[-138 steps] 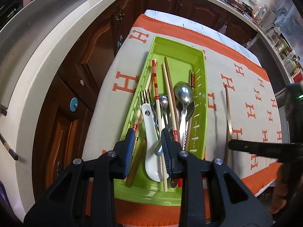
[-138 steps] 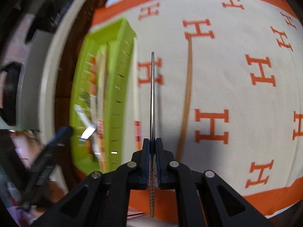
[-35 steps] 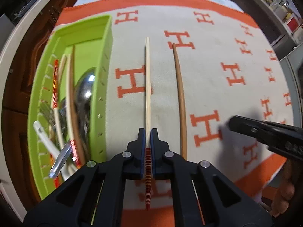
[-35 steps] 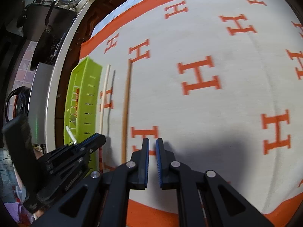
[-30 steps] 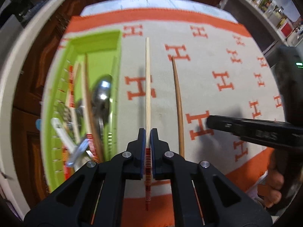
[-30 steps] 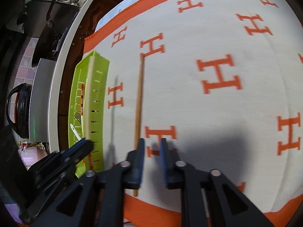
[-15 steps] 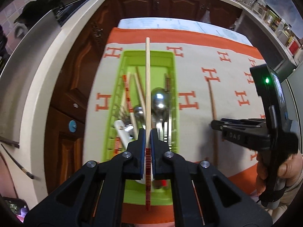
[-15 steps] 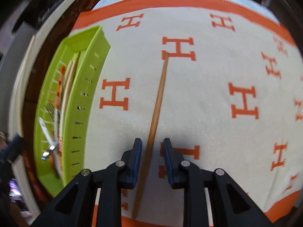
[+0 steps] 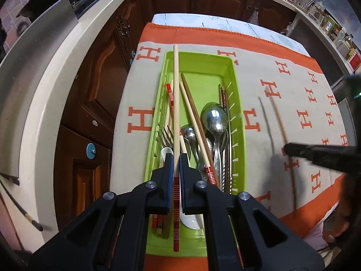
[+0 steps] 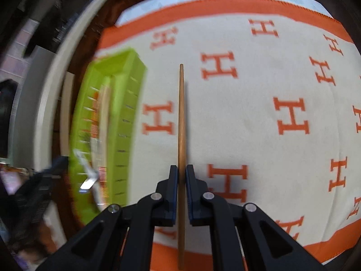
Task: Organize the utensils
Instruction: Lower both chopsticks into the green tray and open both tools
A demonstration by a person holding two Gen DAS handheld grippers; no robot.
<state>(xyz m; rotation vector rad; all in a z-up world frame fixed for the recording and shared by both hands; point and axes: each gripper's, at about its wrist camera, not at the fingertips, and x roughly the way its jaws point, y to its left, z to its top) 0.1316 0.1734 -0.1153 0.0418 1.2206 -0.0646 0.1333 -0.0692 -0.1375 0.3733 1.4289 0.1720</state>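
From the left wrist view, the left hand-held gripper (image 9: 176, 166) is clenched on a pale chopstick with a red-striped end (image 9: 175, 117), which it carries above the green tray (image 9: 239, 122) and roughly in line with the tray's long axis, the tip reaching about as far as the far wall. The tray sits on the worktop's orange-and-cream cloth (image 9: 293, 85) and already holds spoons (image 9: 214, 118), a fork (image 9: 165, 135), a white ceramic spoon (image 9: 168, 152) and other chopsticks, crowded toward the near end. To do this step well, I would judge it best to keep the stick parallel to the tray walls, lower it over the left lane beside its red-striped mate (image 9: 169, 94), and let go only once it is low enough not to bounce across the spoons. From the right wrist view, the right hand-held gripper (image 10: 181, 176) has its blue pads on either side of a brown wooden chopstick (image 10: 181, 113); they look closed onto it, though whether the stick lies on the cloth or is just clear of it I cannot tell. The tray (image 10: 126, 113) is blurred, off to the left and apart from the stick. A hold nearer the middle would likely keep the long stick from drooping on the way over.
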